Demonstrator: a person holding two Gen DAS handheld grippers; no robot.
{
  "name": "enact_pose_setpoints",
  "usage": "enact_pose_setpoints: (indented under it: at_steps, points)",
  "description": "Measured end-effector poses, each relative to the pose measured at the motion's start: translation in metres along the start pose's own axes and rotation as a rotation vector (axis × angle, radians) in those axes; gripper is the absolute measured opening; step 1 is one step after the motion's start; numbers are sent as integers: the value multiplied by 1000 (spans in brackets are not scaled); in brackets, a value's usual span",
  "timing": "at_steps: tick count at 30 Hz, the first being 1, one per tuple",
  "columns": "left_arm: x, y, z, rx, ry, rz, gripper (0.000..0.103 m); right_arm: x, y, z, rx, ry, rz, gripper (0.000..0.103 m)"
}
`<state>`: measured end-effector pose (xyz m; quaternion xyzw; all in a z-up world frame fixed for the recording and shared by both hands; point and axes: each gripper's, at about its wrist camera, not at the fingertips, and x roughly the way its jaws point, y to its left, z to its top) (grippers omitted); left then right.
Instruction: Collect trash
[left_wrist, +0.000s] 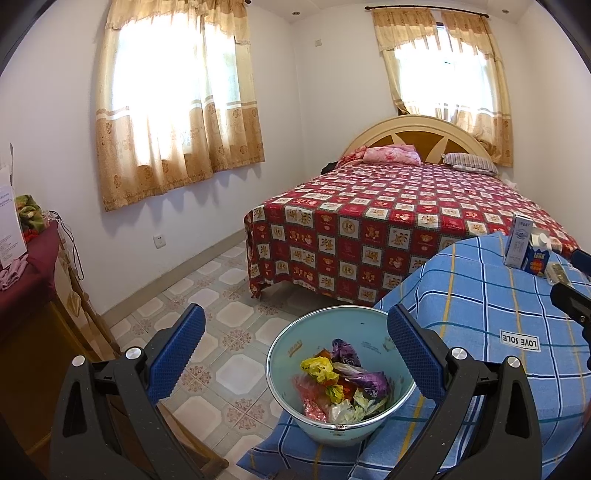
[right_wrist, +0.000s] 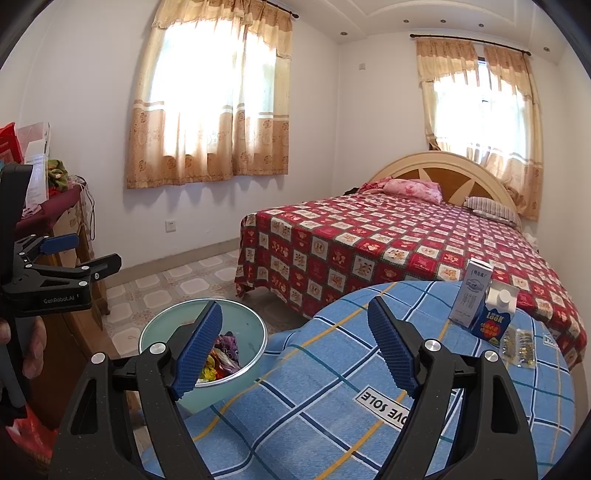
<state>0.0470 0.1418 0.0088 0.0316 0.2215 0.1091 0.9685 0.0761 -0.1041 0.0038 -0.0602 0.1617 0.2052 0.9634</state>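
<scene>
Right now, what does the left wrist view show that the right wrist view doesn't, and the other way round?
Only the left wrist view shows the left gripper head-on, open and empty above the bin, with the wrappers inside unobstructed. Only the right wrist view shows the open right gripper fully, the hand holding the left one, and the foil packet. Both show the two cartons, blue checked cloth and bed.

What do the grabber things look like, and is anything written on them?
Each gripper, left and right, is a black plastic clamp with two arms, shiny round silver bolts at the joints, and flat blue pads covered in tiny ridges. From the right camera, the left one's side reads "GenRobot.AI" in small white letters. No cables show.
</scene>
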Motion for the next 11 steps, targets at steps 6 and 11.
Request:
enact_pose_setpoints:
  at_steps: [6,11]
  points:
    - [3,0,-1,-5,24,-15,97,1,-7,-3,1,1,-26,81]
    - [3,0,-1,-4,23,-14,97,-1,-53,-12,39,29,-138,86]
